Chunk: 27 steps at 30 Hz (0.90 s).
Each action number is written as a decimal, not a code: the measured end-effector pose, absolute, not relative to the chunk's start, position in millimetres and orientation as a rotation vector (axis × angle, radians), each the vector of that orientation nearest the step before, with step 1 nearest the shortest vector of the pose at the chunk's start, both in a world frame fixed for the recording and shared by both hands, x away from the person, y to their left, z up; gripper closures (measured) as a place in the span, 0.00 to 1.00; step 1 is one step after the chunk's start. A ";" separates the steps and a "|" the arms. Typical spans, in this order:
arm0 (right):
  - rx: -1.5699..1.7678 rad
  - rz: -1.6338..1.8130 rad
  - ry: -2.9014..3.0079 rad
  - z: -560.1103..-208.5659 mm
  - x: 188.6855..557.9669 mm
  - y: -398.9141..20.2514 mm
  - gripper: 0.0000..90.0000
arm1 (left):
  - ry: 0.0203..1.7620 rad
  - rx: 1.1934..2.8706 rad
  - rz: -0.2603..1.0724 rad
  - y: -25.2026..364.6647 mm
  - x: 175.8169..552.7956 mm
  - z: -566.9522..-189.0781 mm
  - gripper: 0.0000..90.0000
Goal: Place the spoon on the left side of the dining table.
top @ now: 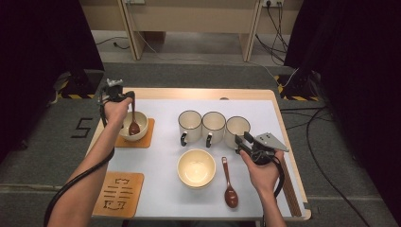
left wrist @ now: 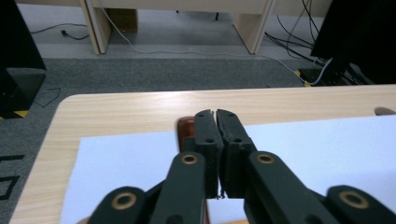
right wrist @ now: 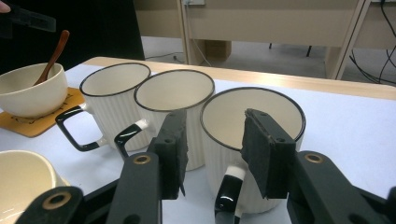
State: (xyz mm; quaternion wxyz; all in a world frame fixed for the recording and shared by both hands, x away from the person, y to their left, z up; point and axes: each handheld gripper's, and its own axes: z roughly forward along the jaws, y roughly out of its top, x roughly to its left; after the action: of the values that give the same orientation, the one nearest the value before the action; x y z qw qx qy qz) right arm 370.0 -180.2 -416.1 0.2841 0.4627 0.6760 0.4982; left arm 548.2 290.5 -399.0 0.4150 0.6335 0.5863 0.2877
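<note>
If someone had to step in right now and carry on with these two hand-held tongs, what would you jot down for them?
Left tongs: shut, above the far-left bowl by the top of the brown spoon that leans in it; whether the handle is pinched is hard to tell.
Right tongs: jaws apart, one on each side of the handle of the rightmost mug, pads not pressing yet.
Done: one bowl sits on its orange coaster with a spoon in it.
Left: second bowl and second spoon lie on the white mat; near-left coaster is bare; three mugs stand in a row.
</note>
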 end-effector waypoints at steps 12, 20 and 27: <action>1.247 1.331 1.816 -417.9 370.1 -179.9 0.67 | 1.545 1.689 0.671 285.0 558.1 -411.9 0.99; 1.239 1.329 1.814 -417.6 371.4 -180.8 0.67 | 1.591 1.695 0.676 291.9 559.8 -413.1 0.99; 1.252 1.324 1.814 -417.8 371.9 -181.6 0.67 | 1.613 1.687 0.667 299.0 555.3 -415.9 0.97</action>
State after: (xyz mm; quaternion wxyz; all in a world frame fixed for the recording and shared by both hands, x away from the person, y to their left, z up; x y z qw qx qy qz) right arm 371.9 -181.6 -417.8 0.2811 0.4672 0.6771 0.4942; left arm 555.3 299.0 -415.9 0.3496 0.6511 0.6226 0.2574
